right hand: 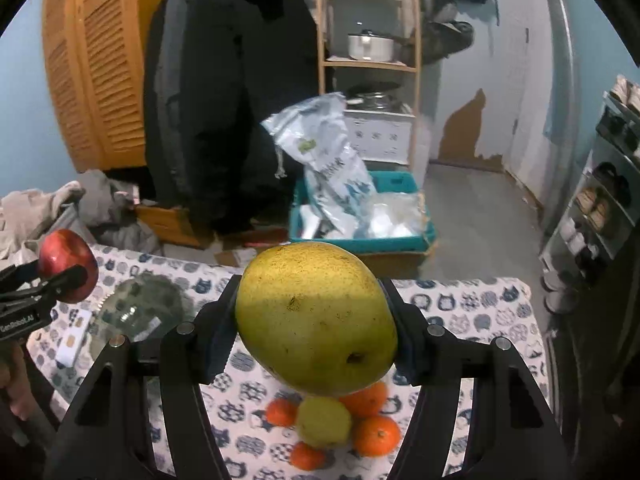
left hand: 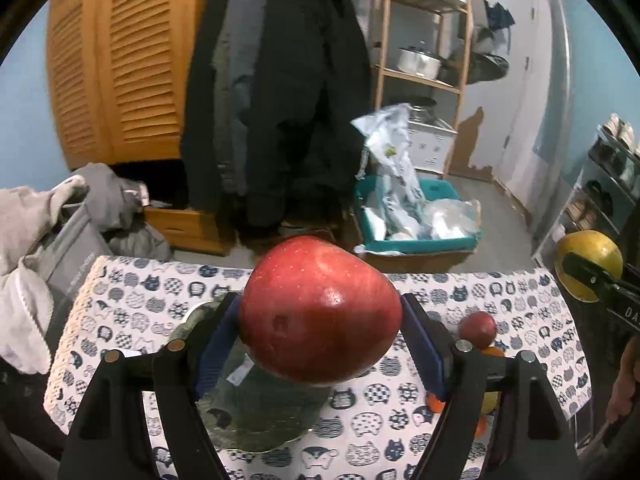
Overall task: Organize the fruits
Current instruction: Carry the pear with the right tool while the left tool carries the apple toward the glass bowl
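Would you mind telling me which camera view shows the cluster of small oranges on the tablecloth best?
The right wrist view: four oranges lie around a small yellow fruit below the held pear. In the left wrist view, only orange slivers peek out behind the left gripper holding the apple.

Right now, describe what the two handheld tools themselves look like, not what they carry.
Both are black plastic, with two angular, triangular-cutout arms and round silver pins at the joints. The left tool has blue ribbed pads on its fingers. The right tool has darker pads, their colour hard to tell. White lettering marks the tools' sides, only partly readable. A bare hand grips the left one; no cables visible.
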The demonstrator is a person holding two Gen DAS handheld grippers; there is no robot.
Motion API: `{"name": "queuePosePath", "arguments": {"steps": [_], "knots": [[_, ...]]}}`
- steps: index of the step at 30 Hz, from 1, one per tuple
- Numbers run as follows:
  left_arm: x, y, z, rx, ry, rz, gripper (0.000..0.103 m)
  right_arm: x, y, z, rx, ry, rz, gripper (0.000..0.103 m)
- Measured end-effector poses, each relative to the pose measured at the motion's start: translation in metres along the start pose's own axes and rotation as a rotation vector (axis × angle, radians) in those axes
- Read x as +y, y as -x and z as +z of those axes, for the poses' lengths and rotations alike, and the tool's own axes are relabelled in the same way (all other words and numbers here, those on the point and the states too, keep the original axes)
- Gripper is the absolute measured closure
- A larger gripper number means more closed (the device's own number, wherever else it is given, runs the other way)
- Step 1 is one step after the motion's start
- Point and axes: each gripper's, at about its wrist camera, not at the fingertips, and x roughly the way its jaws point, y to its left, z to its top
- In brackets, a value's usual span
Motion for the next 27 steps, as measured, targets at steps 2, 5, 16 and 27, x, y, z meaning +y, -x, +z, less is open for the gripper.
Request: {"name": "queuePosePath", "arguments": {"steps": [2, 5, 16, 27], "knots": [[0.010, 0.001, -0.002, 0.000, 0.011, 0.015, 0.023, 0.009, -0.004, 0.004, -0.001, 0.010, 0.018, 0.037], [0.026, 0.000, -0.004, 0.004, 0.031, 0.034, 0.023, 0.026, -0.011, 0.011, -0.002, 0.025, 0.044, 0.037], [0.076, -0.006, -0.015, 0.032, 0.100, 0.089, 0.023, 0.092, -0.042, 0.026, 0.020, 0.084, 0.143, 0.037], [0.110, -0.053, -0.044, 0.142, 0.133, 0.123, 0.023, 0.151, -0.089, 0.020, 0.103, 0.124, 0.235, 0.037]]}}
